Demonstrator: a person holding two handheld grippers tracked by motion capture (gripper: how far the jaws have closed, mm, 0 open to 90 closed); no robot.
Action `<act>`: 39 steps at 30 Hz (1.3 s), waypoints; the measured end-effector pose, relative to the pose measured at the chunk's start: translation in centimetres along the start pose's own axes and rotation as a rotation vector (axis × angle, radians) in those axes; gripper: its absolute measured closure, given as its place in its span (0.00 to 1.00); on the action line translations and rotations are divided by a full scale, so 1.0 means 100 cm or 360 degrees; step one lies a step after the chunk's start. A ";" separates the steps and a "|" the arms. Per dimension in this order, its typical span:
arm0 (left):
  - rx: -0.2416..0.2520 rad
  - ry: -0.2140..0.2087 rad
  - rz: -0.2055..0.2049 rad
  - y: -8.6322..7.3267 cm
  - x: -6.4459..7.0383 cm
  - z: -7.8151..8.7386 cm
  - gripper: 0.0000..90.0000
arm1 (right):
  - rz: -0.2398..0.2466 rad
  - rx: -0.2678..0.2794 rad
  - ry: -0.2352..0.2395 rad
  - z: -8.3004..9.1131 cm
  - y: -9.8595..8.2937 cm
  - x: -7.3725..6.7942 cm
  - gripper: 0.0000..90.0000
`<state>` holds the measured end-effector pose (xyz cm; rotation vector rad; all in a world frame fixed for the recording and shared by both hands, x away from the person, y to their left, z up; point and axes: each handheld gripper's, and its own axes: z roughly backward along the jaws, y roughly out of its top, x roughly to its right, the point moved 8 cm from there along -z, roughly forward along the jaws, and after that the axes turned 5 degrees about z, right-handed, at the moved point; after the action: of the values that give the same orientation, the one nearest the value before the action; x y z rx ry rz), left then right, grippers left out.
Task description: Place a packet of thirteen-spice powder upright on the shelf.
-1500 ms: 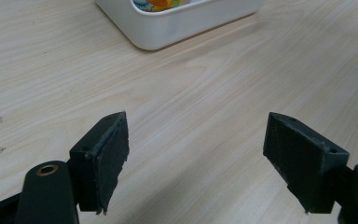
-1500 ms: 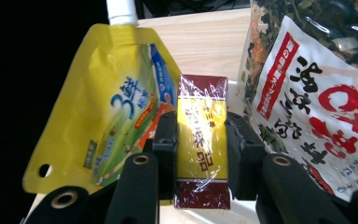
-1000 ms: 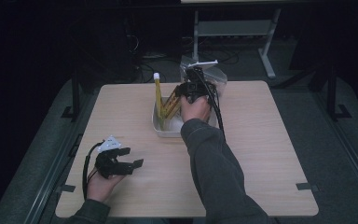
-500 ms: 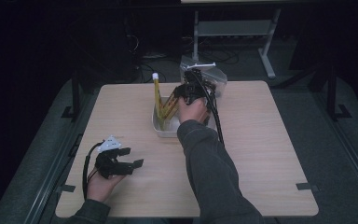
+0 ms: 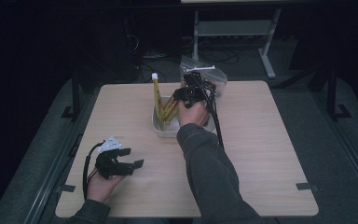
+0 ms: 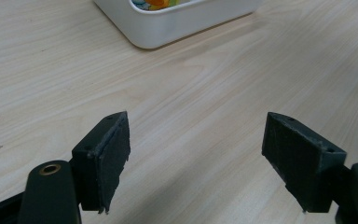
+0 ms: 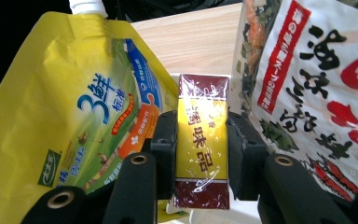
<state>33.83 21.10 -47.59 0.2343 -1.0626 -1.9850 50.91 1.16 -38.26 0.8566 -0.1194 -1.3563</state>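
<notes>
Right gripper (image 7: 200, 154) pinches maroon-and-gold seasoning box (image 7: 201, 158) at frame centre, between yellow spouted pouch (image 7: 70, 116) and seaweed bag (image 7: 317, 93), over white tub (image 5: 161, 127); advice: keep box upright, ease straight; left gripper (image 6: 196, 158) spread, lower frame.

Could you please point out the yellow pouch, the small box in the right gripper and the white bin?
Yellow pouch (image 7: 70, 116), right gripper view, on its printed front.
Small box (image 7: 201, 140), right gripper view, on its yellow middle band.
White bin (image 6: 177, 25), left gripper view, on its near wall.
</notes>
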 end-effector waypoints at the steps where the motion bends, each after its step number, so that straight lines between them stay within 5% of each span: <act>1: -0.0002 -0.0002 -0.0002 0.000 0.000 0.000 0.25 | -0.0007 -0.0003 0.0007 0.001 -0.001 0.000 0.73; 24: -0.0006 -0.0008 -0.0015 0.000 0.005 -0.001 0.26 | 0.0008 0.0021 0.0130 0.016 -0.018 -0.009 0.70; 39: -0.0013 -0.0004 -0.0020 -0.001 0.004 0.000 0.26 | 0.0037 -0.0029 0.0214 0.004 -0.026 -0.023 0.69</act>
<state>33.55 20.86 -47.58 0.2344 -1.0568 -2.0011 48.01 3.10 -38.63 0.9256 -0.0129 -1.2723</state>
